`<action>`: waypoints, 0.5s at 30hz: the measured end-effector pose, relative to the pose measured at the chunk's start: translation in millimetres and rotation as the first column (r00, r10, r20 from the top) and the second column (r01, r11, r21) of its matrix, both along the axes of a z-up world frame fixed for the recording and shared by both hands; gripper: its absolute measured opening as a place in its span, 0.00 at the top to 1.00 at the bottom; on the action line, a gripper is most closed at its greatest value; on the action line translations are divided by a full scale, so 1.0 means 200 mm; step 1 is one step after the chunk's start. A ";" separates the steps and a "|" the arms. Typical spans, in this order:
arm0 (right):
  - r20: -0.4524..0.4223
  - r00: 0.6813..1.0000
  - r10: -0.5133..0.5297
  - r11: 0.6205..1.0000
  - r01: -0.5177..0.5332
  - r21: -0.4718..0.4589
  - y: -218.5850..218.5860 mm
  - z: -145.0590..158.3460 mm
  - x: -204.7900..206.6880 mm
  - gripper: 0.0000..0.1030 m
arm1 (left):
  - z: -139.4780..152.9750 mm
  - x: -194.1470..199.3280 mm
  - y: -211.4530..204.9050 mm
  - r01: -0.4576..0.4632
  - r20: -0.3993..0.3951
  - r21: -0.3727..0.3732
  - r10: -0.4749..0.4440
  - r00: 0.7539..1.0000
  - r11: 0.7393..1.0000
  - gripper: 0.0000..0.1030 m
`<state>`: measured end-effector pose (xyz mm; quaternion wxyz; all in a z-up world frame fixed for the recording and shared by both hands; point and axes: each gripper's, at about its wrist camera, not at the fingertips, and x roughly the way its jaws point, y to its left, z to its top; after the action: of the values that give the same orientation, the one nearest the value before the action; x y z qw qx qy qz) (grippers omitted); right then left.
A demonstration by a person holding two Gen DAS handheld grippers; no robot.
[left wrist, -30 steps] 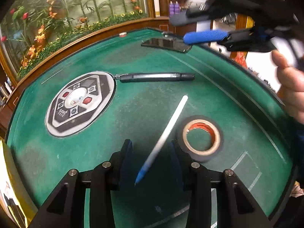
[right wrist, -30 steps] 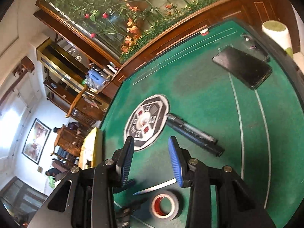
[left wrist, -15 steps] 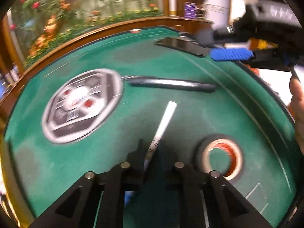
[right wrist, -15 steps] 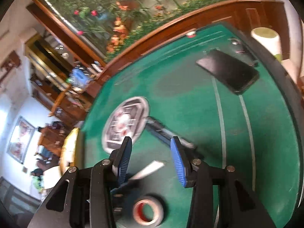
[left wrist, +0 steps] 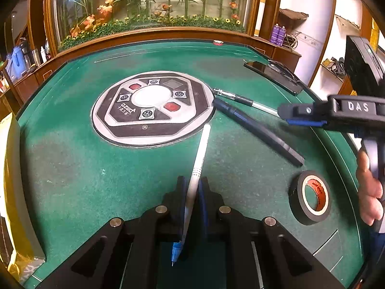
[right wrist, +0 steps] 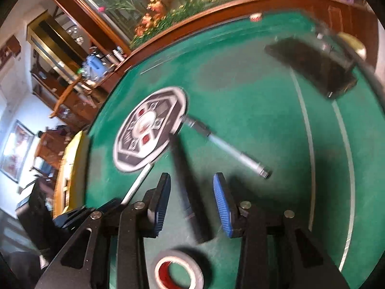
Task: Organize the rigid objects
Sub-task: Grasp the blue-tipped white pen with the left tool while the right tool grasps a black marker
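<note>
Pen (left wrist: pixel 196 168), light and stiff, sits pinched mid-barrel in left gripper (left wrist: pixel 192 187); right gripper (right wrist: pixel 192 192), closing, straddles black marker (right wrist: pixel 190 192) untouched.

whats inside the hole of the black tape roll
Through the middle of the black tape roll only bare green felt of the table shows, ringed by its red-printed inner core. Nothing sits in it. The felt under the tape's own ring is covered.
</note>
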<state>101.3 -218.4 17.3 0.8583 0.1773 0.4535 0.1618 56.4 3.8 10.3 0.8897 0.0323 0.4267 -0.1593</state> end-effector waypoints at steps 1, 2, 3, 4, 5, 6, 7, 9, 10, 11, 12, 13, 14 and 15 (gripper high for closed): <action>-0.001 1.000 0.001 1.000 -0.001 -0.004 0.01 0.00 0.01 0.65 | 0.00 0.00 0.00 0.000 0.001 0.002 0.000 1.000 1.000 0.90; -0.005 1.000 0.012 1.000 -0.012 -0.009 0.02 0.01 0.02 0.65 | 0.00 0.00 -0.01 0.001 0.002 0.006 -0.001 1.000 1.000 0.90; -0.007 1.000 0.027 0.999 -0.027 -0.020 0.04 0.01 0.03 0.65 | 0.00 0.01 -0.01 0.001 0.003 0.009 -0.001 1.000 1.000 0.90; -0.010 0.999 0.051 0.998 -0.051 -0.043 0.08 0.01 0.04 0.65 | 0.00 0.01 0.00 0.001 0.003 0.008 -0.001 1.000 1.000 0.90; -0.014 0.998 0.068 0.996 -0.069 -0.056 0.10 0.00 0.04 0.65 | 0.00 0.01 0.00 0.001 0.002 0.005 -0.001 1.000 1.000 0.90; -0.019 0.996 0.090 0.994 -0.091 -0.066 0.14 0.00 0.04 0.65 | 0.00 0.01 0.00 0.001 0.000 0.000 -0.001 1.000 1.000 0.90; -0.018 0.994 0.108 0.992 -0.109 -0.069 0.17 0.00 0.05 0.65 | 0.00 0.01 0.00 0.001 0.000 -0.002 -0.001 1.000 1.000 0.90; -0.006 0.987 0.158 0.981 -0.157 -0.113 0.26 0.00 0.04 0.65 | 0.00 0.01 -0.01 0.000 0.002 0.004 0.000 1.000 1.000 0.90; 0.002 0.985 0.170 0.976 -0.168 -0.140 0.28 0.01 0.03 0.65 | -0.01 0.00 -0.01 0.000 0.004 0.008 0.000 1.000 1.000 0.90; 0.013 0.983 0.186 0.966 -0.180 -0.187 0.33 0.01 0.02 0.67 | -0.01 0.00 -0.01 0.000 0.006 0.016 -0.001 1.000 1.000 0.90; 0.016 0.982 0.191 0.952 -0.181 -0.246 0.36 0.01 0.02 0.72 | -0.01 0.00 -0.02 0.000 0.009 0.024 0.000 1.000 1.000 0.90; 0.010 0.981 0.195 0.932 -0.182 -0.314 0.40 -0.01 0.01 0.84 | -0.01 0.00 -0.03 0.000 0.011 0.031 -0.001 1.000 1.000 0.90; 0.003 0.977 0.215 0.912 -0.200 -0.358 0.44 -0.04 0.00 0.86 | -0.01 0.00 -0.03 0.001 0.013 0.038 -0.001 1.000 0.999 0.90; 0.022 0.974 0.227 0.900 -0.201 -0.387 0.45 -0.04 -0.01 0.86 | 0.00 0.00 -0.03 0.000 0.016 0.044 -0.001 1.000 0.999 0.90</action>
<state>98.6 -128.4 9.3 0.8680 -0.0495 0.4641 0.1694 56.4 -3.0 9.3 0.8921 0.0534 0.4230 -0.1498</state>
